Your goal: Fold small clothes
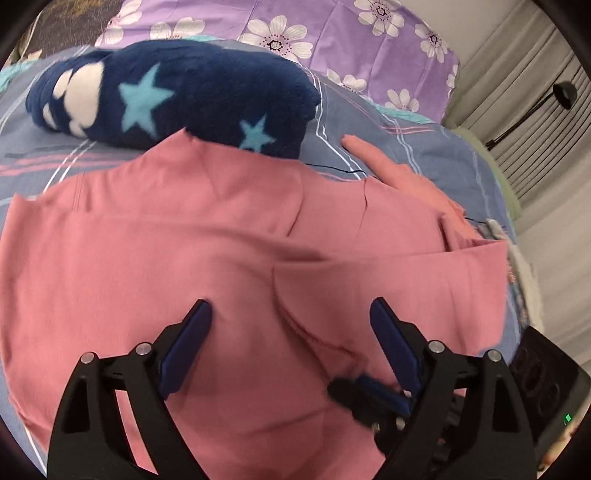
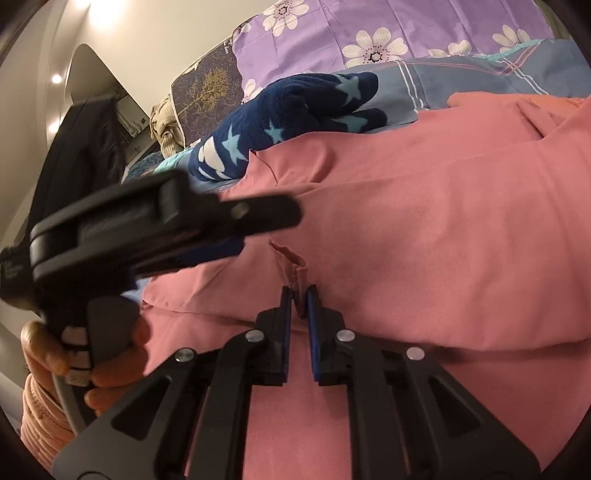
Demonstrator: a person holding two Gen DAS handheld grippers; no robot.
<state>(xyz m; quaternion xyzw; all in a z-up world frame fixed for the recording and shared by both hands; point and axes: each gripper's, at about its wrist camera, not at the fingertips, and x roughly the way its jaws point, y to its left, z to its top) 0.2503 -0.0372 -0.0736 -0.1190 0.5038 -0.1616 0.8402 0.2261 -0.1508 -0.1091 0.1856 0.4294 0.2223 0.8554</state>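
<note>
Blue-padded fingers of the right gripper (image 2: 299, 295) stand nearly pressed together, pinching a raised fold of the pink garment (image 2: 424, 236) at a seamed edge just ahead of their tips; the cloth puckers upward between the pads. Left gripper (image 1: 291, 314) spread wide, nothing between its jaws, hovering over the same pink garment, a curved seam running across the fabric between and below the two fingers. In the left wrist view the right gripper's tips show low at right, blurred, against the cloth. In the right wrist view the left gripper sits to the left, blurred, its handle gripped by a hand (image 2: 74, 354) with a peach ribbed sleeve (image 2: 40, 417) below it. Pink garment spread over most of the bed ahead of both tools, one sleeve lying out to the far right. Beyond its far edge, touching it, a navy fleece item with pale blue stars (image 1: 177, 99), bundled. Under both, a grey-blue striped bedsheet (image 1: 406, 144); further back, purple floral bedding (image 1: 332, 33). Far right of the left tool, a black lamp (image 1: 561, 92) before pale curtains.
</note>
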